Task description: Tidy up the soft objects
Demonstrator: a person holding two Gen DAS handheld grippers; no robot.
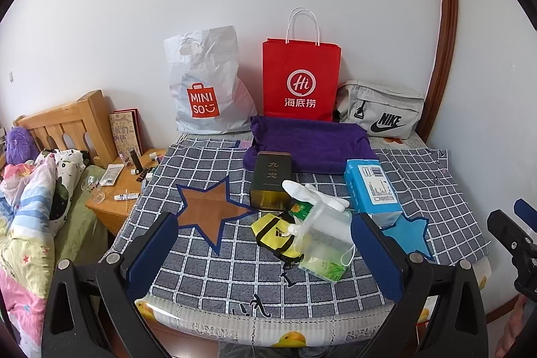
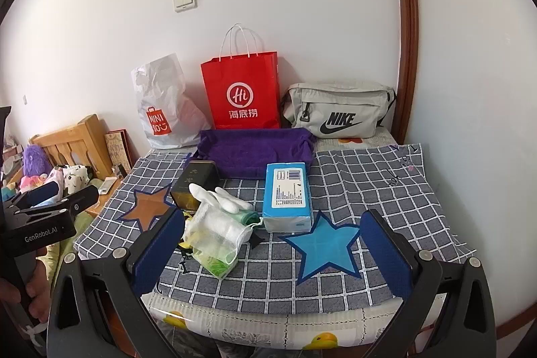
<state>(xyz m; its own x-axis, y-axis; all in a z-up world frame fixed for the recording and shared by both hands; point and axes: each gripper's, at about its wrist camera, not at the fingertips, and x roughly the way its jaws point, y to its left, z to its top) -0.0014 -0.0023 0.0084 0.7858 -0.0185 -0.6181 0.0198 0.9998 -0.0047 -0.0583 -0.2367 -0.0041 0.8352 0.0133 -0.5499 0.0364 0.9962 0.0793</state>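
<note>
A pile of small items lies mid-table: a white glove, a clear mesh pouch over a green tissue pack, and a small yellow bag. Beside them stand a dark tea box and a blue tissue pack. A folded purple towel lies behind. My left gripper is open, just short of the pile. My right gripper is open over the blue star, holding nothing.
A white Miniso bag, a red paper bag and a grey Nike pouch lean on the back wall. The checkered cloth covers the table. A cluttered wooden nightstand and a bed lie to the left.
</note>
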